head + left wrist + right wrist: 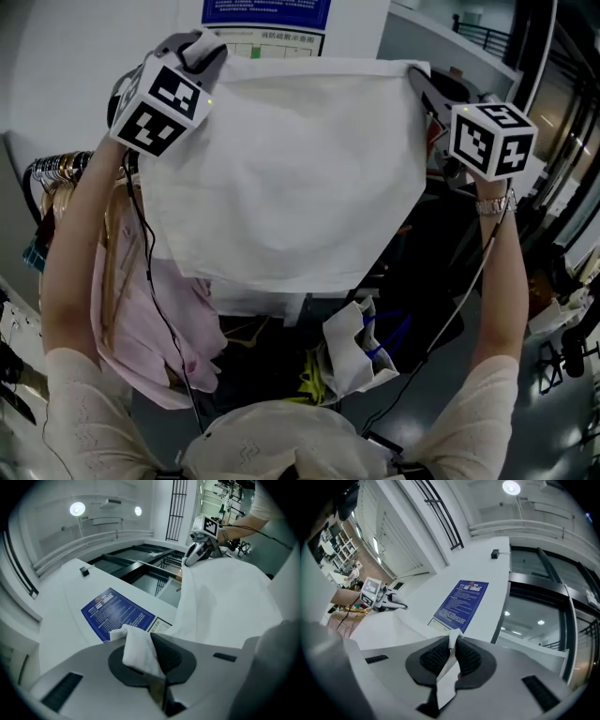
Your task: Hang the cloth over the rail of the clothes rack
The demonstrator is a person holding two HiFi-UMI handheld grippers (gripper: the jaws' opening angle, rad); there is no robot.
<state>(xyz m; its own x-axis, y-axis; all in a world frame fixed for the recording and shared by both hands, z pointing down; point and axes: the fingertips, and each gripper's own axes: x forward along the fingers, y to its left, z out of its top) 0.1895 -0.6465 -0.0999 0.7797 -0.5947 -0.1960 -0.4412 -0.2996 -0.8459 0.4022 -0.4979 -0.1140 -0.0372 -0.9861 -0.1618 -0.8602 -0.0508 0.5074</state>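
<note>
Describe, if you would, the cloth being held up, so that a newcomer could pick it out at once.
Start at the blue notice on the white wall; spread just below it, between the left hand-held gripper and the right hand-held gripper, is the cloth. Unlike the pink garment hanging lower left, it is plain white and pinched at both top corners.

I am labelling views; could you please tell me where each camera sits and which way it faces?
Head view: on the head, facing down at the cloth between left gripper and right gripper; forearms show.
Left gripper view: along its jaws, shut on a cloth corner; right wrist beyond.
Right gripper view: along its jaws, shut on another corner; left gripper beyond.
Shared: both gripper views face the blue notice.
</note>
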